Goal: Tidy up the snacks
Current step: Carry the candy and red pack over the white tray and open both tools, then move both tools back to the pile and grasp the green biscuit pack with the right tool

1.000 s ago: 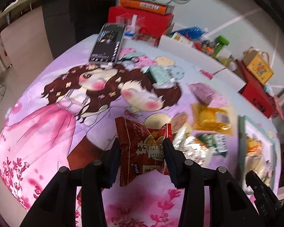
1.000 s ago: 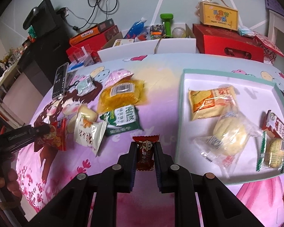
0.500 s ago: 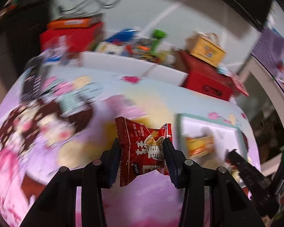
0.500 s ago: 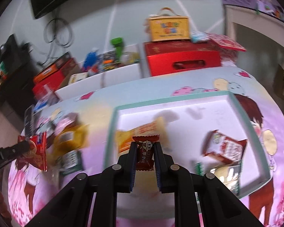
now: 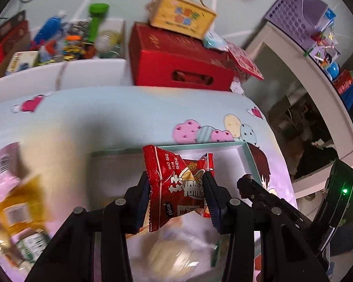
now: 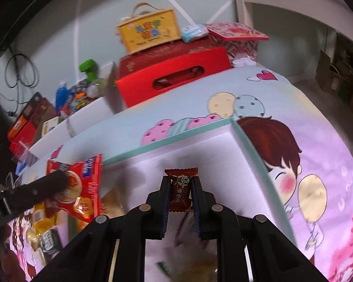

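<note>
The left gripper clamps a red snack packet reading "HAO SHI HUA SHENG" and "nice", above the white tray. The right gripper pinches a small brown candy over that tray; its label is too blurred to read. Only the left view shows a pale bun, probably wrapped, in the tray.

glossy red snack packet, matt black tongs
</note>
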Action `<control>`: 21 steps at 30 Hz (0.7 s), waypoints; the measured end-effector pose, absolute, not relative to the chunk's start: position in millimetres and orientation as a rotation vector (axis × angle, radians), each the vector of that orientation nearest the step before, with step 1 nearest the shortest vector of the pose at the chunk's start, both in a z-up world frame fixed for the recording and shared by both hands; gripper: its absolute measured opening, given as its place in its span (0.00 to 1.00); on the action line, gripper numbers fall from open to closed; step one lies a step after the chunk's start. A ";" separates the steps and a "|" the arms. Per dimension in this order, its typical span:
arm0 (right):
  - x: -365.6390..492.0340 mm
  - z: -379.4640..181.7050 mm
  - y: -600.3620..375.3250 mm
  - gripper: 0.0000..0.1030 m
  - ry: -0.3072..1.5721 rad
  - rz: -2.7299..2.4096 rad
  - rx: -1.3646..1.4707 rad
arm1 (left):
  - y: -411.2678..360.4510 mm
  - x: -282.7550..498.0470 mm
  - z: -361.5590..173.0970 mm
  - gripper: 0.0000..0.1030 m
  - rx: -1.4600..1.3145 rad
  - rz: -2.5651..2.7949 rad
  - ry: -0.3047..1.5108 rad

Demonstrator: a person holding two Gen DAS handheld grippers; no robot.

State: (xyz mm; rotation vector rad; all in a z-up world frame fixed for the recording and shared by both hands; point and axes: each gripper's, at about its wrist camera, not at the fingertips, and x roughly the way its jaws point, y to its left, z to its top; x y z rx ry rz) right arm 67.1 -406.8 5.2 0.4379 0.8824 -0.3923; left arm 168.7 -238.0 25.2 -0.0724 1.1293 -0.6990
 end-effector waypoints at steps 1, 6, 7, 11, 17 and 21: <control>68.2 3.7 -410.8 0.18 0.889 -0.397 0.439 | -245.5 170.6 21.8 0.45 -0.064 -0.699 1.138; 72.4 -5.0 -427.2 0.21 0.920 -0.426 0.430 | -252.3 174.6 13.0 0.69 -0.077 -0.675 1.174; 72.3 -6.6 -429.6 0.21 0.925 -0.432 0.429 | -251.3 175.5 11.9 0.69 -0.084 -0.677 1.174; 69.0 -12.0 -435.0 0.21 0.947 -0.433 0.455 | -238.1 175.0 14.7 0.73 -0.069 -0.638 1.161; 58.7 -6.6 -425.6 0.56 0.944 -0.426 0.450 | -197.6 164.9 21.6 0.83 -0.048 -0.541 1.125; 49.6 -2.0 -412.6 0.67 0.936 -0.413 0.460 | -165.6 157.4 23.0 0.87 -0.026 -0.466 1.095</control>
